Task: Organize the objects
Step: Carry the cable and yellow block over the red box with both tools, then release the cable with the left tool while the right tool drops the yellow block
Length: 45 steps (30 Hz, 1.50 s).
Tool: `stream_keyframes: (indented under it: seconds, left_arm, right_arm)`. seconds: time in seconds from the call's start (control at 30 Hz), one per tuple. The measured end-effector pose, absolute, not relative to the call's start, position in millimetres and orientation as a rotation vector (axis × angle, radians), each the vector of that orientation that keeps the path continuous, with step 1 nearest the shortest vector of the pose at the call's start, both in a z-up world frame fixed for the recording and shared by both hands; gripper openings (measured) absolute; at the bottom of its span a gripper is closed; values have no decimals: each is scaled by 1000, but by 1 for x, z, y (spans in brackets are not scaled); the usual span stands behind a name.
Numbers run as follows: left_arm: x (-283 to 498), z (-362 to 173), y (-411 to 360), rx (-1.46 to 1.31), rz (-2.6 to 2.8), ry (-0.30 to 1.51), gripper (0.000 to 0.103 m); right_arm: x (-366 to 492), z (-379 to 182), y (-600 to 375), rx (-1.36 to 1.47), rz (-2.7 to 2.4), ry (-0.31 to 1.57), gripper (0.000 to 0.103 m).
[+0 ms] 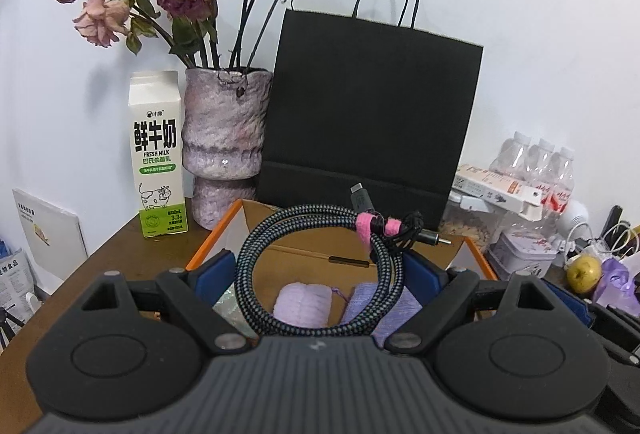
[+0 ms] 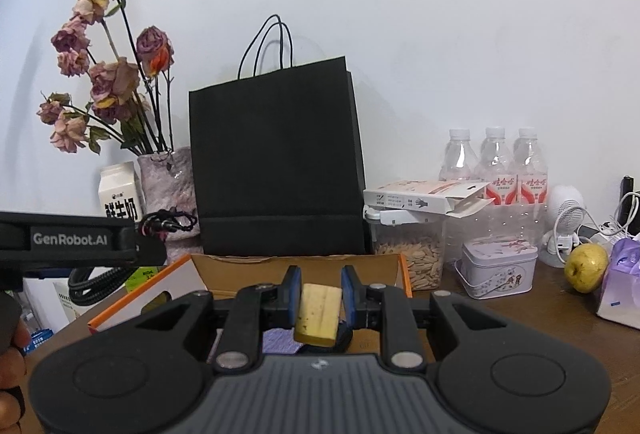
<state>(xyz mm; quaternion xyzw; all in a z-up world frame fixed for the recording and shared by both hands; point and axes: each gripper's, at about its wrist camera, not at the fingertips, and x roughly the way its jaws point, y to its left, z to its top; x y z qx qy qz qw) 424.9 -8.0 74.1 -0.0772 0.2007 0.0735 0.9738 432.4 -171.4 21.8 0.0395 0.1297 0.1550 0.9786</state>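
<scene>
The left gripper [image 1: 320, 270] clamps a coiled cable [image 1: 320, 274] (pink-tied) over the box [image 1: 224, 234]; the right gripper [image 2: 320, 298] pinches a yellow block [image 2: 319, 314].

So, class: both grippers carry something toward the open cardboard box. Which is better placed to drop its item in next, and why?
Probably the left gripper: its coiled cable already hangs over the box. The right gripper, holding a yellow block, sits nearer the box's front edge.
</scene>
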Motion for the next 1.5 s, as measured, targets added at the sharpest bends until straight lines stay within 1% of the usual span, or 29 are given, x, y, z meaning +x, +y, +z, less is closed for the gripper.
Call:
stream_keyframes:
  seconds: [0.5, 0.67, 0.8, 0.83, 0.87, 0.9, 0.93, 0.97, 1.17, 1.5]
  left_arm:
    - [468, 55, 1, -120, 212, 501, 90]
    - [475, 49, 1, -112, 215, 505, 90]
    - [477, 47, 2, -130, 208, 494, 92]
    - [477, 47, 3, -137, 208, 491, 94]
    - [476, 48, 4, -143, 212, 477, 102]
    - [473, 48, 4, -147, 222, 451, 103]
    - [472, 49, 4, -146, 234, 433, 103]
    - [470, 50, 2, -138, 237, 425, 103]
    - [469, 52, -7, -91, 223, 420, 103]
    - [462, 53, -9, -106, 213, 423, 103]
  right_arm:
    - [477, 7, -157, 41, 331, 331, 20]
    - [481, 4, -154, 28, 340, 341, 20]
    - [485, 1, -151, 16, 352, 374, 21]
    - [485, 0, -150, 14, 348, 379, 24]
    - [487, 0, -150, 14, 346, 385, 32]
    - [487, 0, -151, 17, 342, 388, 60]
    - [487, -1, -151, 17, 332, 385, 94]
    - [485, 0, -151, 14, 319, 374, 103]
    - [485, 1, -153, 15, 305, 362, 103]
    - [480, 3, -157, 36, 302, 368, 103]
